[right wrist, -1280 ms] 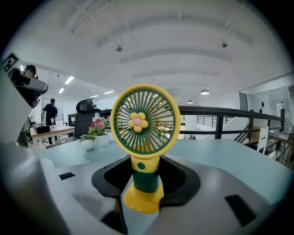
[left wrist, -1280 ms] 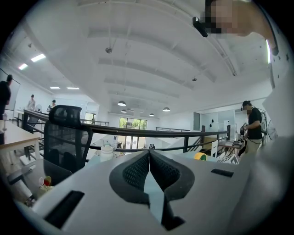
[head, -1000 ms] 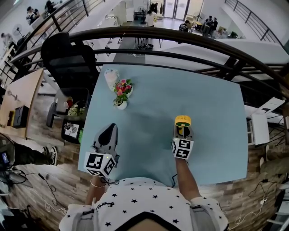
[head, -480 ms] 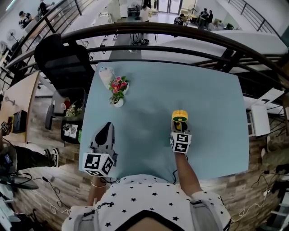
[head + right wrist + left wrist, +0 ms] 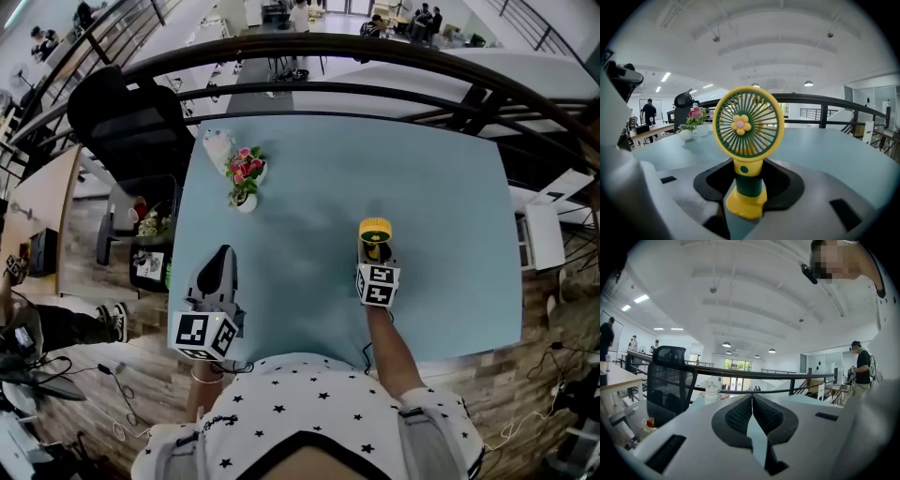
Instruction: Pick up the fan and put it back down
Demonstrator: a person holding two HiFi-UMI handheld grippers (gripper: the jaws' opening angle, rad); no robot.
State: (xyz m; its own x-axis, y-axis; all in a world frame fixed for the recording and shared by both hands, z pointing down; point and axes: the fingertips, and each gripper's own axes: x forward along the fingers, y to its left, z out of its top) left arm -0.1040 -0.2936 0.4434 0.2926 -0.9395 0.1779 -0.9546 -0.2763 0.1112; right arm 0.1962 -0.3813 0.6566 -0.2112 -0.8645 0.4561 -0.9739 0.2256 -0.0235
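Observation:
A small yellow and green fan point(image 5: 747, 124) with a flower at its hub stands upright between my right gripper's point(image 5: 746, 183) black pads, which press on its green stem. From the head view the fan point(image 5: 376, 230) is over the right half of the light-blue table point(image 5: 441, 187), with the right gripper point(image 5: 377, 251) shut on it from the near side. Whether its yellow foot touches the table I cannot tell. My left gripper point(image 5: 222, 255) hovers at the table's near left, shut and holding nothing, its jaws meeting at the tips point(image 5: 751, 399).
A white pot of pink flowers point(image 5: 246, 180) and a small white bottle point(image 5: 217, 145) stand at the table's far left. A black office chair point(image 5: 131, 122) is beyond the left edge. A dark railing point(image 5: 375, 52) runs behind the table. People are far in the background.
My right gripper has sunk a little toward the table, still holding the fan. The left gripper has stayed where it was.

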